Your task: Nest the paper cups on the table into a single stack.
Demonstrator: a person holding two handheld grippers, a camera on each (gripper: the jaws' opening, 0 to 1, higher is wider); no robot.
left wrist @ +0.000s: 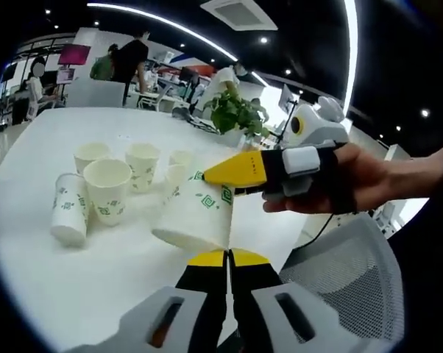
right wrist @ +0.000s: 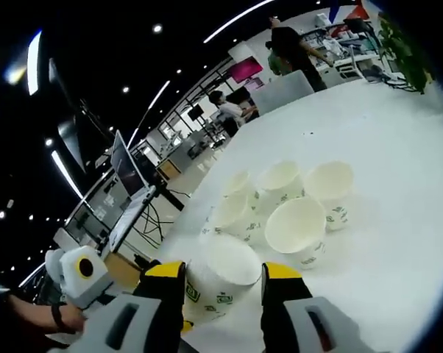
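Right gripper (right wrist: 220, 283) holds a paper cup (left wrist: 196, 213), fingers (left wrist: 236, 170) pressing its thin, light, crushable wall; grip gently near the stiffer rim. Left gripper (left wrist: 228, 258) fingers appear closed, empty. Remaining cups (right wrist: 295, 198) cluster mid-surface (left wrist: 74, 287).

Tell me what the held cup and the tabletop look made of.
The held cup: looks like thin matte paper, white with green printed motifs, rolled rim, gripped by the right gripper. The tabletop: smooth white with a soft sheen, possibly laminate; exact material unclear.
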